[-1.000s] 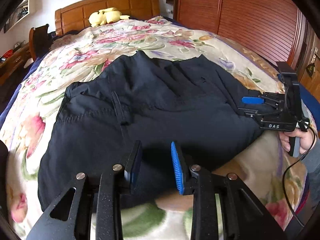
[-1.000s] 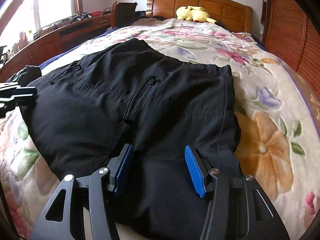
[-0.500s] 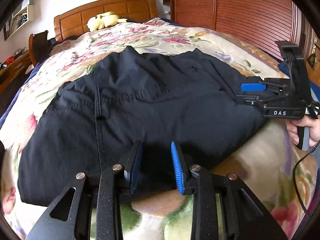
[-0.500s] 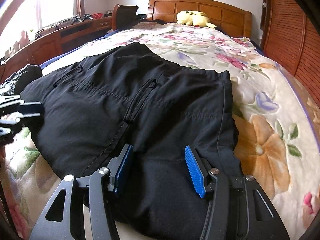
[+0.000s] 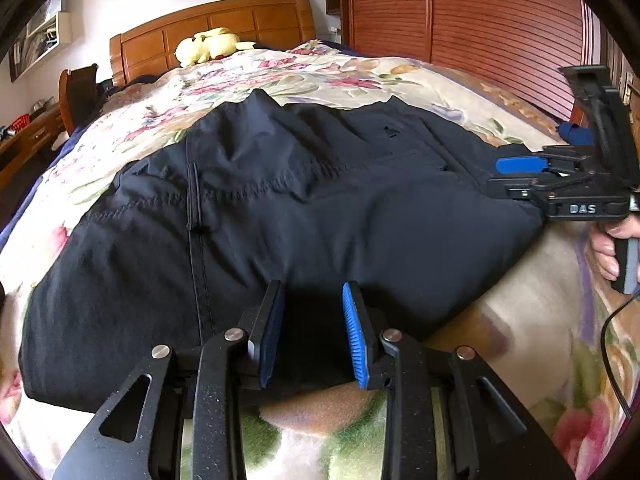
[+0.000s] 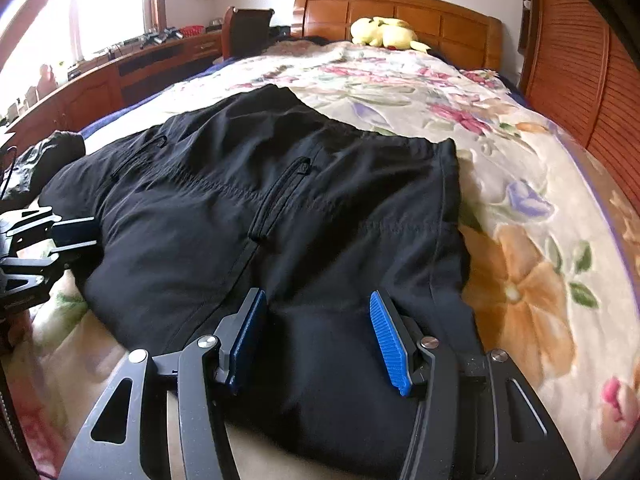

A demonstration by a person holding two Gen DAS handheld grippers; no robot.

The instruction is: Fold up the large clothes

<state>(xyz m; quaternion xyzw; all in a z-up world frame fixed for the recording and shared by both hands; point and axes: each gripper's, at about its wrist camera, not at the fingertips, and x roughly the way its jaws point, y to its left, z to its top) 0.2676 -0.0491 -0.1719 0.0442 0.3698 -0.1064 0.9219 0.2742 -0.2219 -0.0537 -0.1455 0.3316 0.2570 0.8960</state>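
A dark garment (image 5: 320,208), folded into a broad slab, lay across the near part of the bed (image 5: 340,76), on a floral quilt. Its long axis ran along the bed's near edge, from the bed's left side to its right. A zip and a stitched seam crossed the top layer.

The left gripper (image 5: 312,332) sat at the garment's near hem, toward its left half, and pointed down and away toward the headboard. Its jaws stood apart with the hem's cloth between the pads, which did not visibly press on it.

The right gripper (image 6: 318,336) sat at the same near hem, toward the right end. Its jaws stood wider, with cloth between them, and were likewise not clamped. In the left view, a hand (image 5: 608,248) held its handle.

Both grippers were equally close to the hem, so the coming move looked to be a pinch of that edge by both. The fold would then likely carry it away, toward the far edge.

No containers were in view. A yellow plush toy (image 6: 384,34) lay at the headboard, well apart from the garment.
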